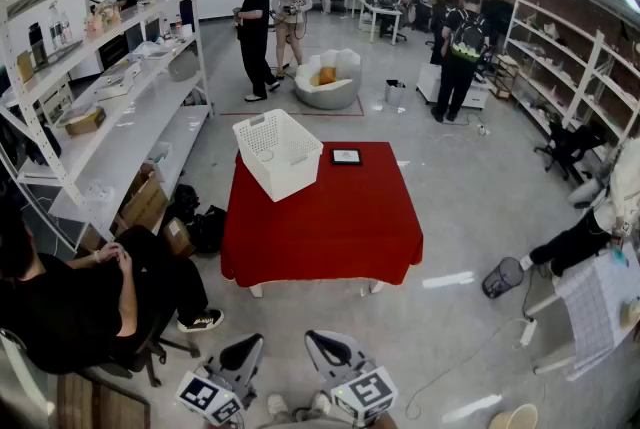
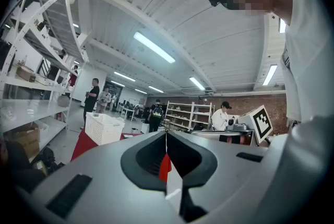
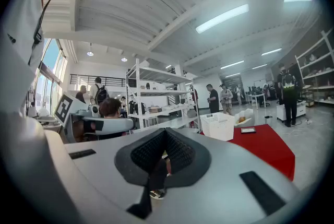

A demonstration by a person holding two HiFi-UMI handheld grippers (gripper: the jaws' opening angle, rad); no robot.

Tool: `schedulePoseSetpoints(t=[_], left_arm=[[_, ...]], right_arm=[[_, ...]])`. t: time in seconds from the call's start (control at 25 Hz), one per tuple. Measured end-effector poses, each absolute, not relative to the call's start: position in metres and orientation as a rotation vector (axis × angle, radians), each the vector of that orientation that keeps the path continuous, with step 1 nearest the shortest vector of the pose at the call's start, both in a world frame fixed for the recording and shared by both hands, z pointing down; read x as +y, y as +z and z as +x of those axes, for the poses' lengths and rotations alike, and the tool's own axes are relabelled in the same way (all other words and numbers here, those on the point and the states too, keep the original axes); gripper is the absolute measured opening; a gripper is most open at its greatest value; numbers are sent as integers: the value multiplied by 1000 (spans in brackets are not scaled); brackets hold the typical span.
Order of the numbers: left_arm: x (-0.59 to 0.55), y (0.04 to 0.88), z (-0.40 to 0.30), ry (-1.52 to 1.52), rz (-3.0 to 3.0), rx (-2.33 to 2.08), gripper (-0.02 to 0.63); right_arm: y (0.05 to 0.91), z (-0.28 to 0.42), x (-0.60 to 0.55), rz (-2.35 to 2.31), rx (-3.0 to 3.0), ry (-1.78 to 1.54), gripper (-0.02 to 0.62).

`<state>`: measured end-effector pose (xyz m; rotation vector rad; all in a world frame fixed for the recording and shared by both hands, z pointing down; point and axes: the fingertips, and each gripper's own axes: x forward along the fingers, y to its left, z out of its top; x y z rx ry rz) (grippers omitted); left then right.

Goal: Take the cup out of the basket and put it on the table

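**Grippers shut, well short of basket**

Cup not visible; likely down inside the white basket [image 1: 277, 153] on the far-left corner of the red table [image 1: 330, 217]. My guess: cup probably light and stiff, maybe slick; pinch one wall at the rim, from above. Both closed and empty: left gripper [image 2: 166, 135] and right gripper [image 3: 166, 133], held about level, side by side, at the near end, well apart from the table.
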<state>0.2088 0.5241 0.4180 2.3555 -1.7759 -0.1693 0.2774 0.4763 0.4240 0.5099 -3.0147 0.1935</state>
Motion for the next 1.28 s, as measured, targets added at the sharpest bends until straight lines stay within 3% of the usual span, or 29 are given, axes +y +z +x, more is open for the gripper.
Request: schedulePoseSetpoints(t=[0.88,1.28], left_arm=[[502,415,244,-161,2314,-1837,12],[468,424,216,-161,2308,-1833,12]], right_arm=[[417,311,446,459,-3090,196,9],[426,282,412,452,-3079,189,9]])
